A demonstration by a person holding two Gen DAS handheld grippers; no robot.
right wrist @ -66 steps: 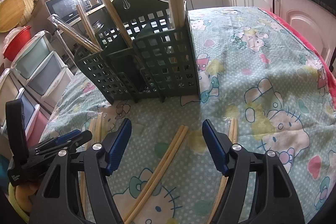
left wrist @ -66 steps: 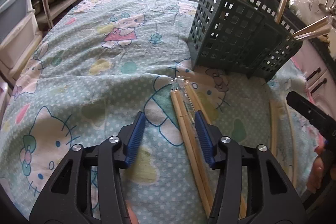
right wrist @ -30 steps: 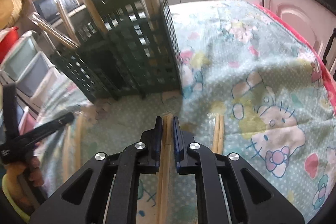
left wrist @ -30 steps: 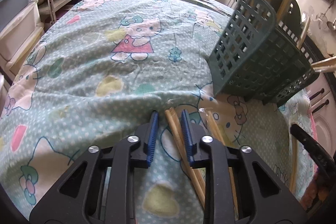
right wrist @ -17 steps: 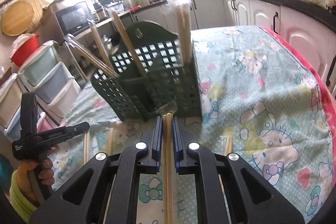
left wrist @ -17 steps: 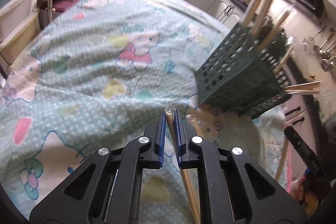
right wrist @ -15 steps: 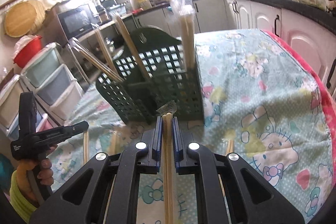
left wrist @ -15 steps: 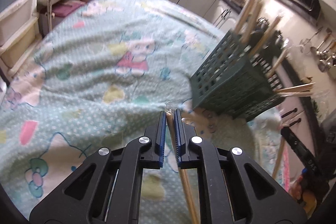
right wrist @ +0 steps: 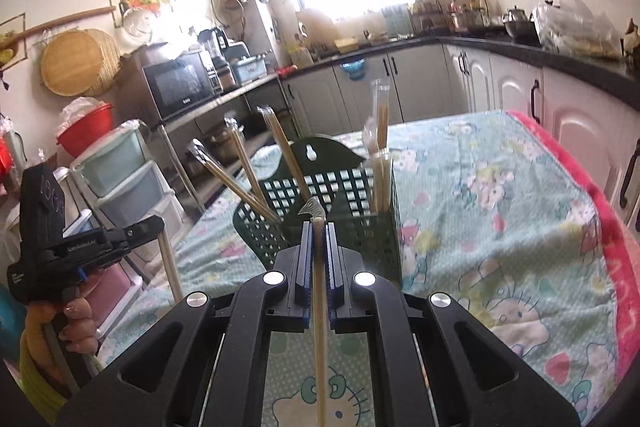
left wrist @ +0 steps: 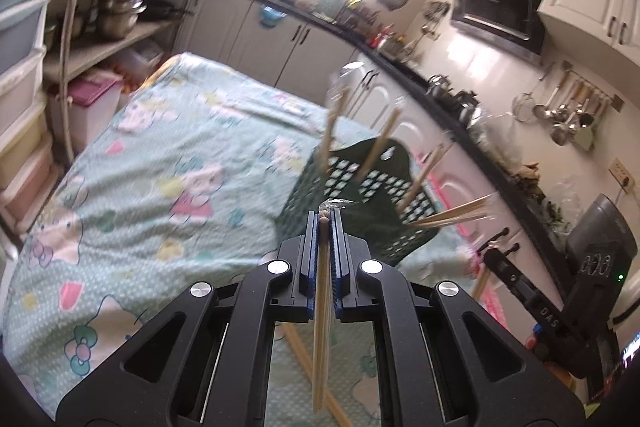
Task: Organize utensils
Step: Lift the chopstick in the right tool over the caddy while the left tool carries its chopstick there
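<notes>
My left gripper [left wrist: 325, 217] is shut on a wrapped pair of wooden chopsticks [left wrist: 321, 311], lifted off the cloth and hanging down behind the blue pads. My right gripper [right wrist: 317, 227] is shut on another wrapped pair of chopsticks [right wrist: 320, 339], also held in the air. The dark green lattice utensil holder [left wrist: 352, 195] [right wrist: 352, 211] stands on the table just beyond both grippers, with several wrapped chopstick pairs [right wrist: 248, 175] sticking out of its compartments. A loose pair of chopsticks [left wrist: 308, 359] lies on the cloth below my left gripper.
The table carries a mint cartoon-print cloth [left wrist: 140, 195] [right wrist: 500, 227] with a pink edge at the right. In the right wrist view the other hand-held gripper [right wrist: 80, 251] shows at the left. Stacked plastic drawers [right wrist: 128, 179], shelves and white kitchen cabinets [right wrist: 560, 115] surround the table.
Both grippers closed on chopstick pairs lying on the cloth, then rose with them and tilted up, so the holder now sits lower in each view.
</notes>
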